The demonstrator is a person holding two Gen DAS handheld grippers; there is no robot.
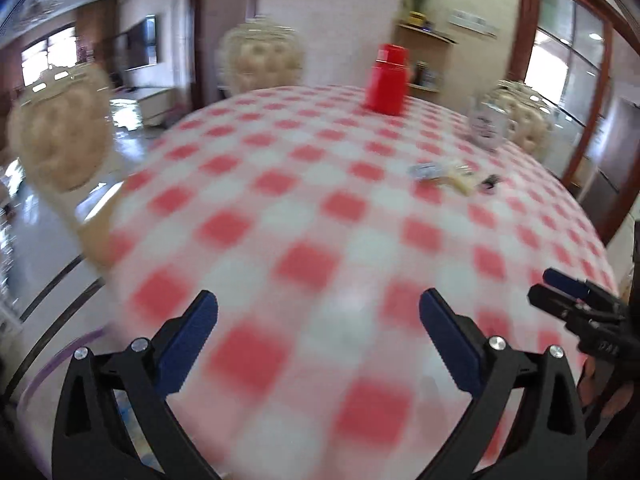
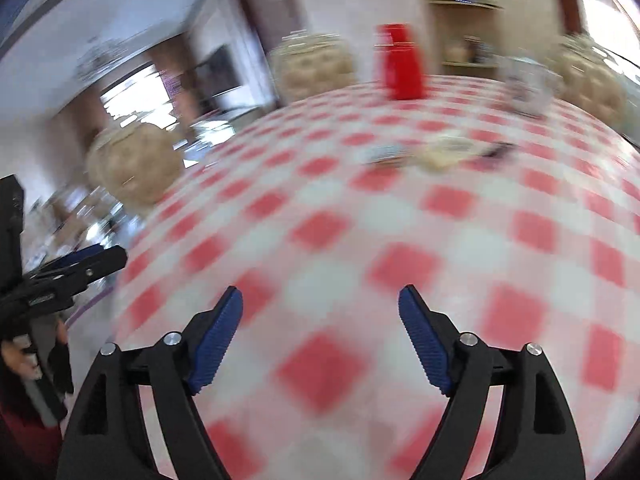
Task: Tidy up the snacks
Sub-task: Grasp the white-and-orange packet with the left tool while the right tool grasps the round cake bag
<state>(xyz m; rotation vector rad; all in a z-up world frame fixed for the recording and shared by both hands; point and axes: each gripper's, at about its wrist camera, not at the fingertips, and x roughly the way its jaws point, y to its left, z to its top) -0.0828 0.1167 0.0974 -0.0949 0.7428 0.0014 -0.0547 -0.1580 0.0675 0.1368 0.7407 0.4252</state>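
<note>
Blue ribbed pads, black frames: left gripper has its jaws spread wide w/ nothing between them, only blurred checked cloth below; right gripper likewise, jaws wide apart & empty. Each gripper shows at the edge of the other's view, side by side, both over the near part of the worktop, red-and-white check cloth. No snack near either pair of jaws. Further out, well ahead of both & a bit to the right, a small cluster of snack packets lies loose on the cloth: a pale bluish one, a yellowish one, a small dark bit beside them; too smeared to say what they are. Beyond those, a red canister stands upright w/ its lid on, and a clear glass jar stands to its right, contents unclear. Judgement: sorting not finished, packets still loose, nothing held; can't tell if anything has gone into a container yet. Left to do, prob.: reach fwd to the cluster and take the packets.
</note>
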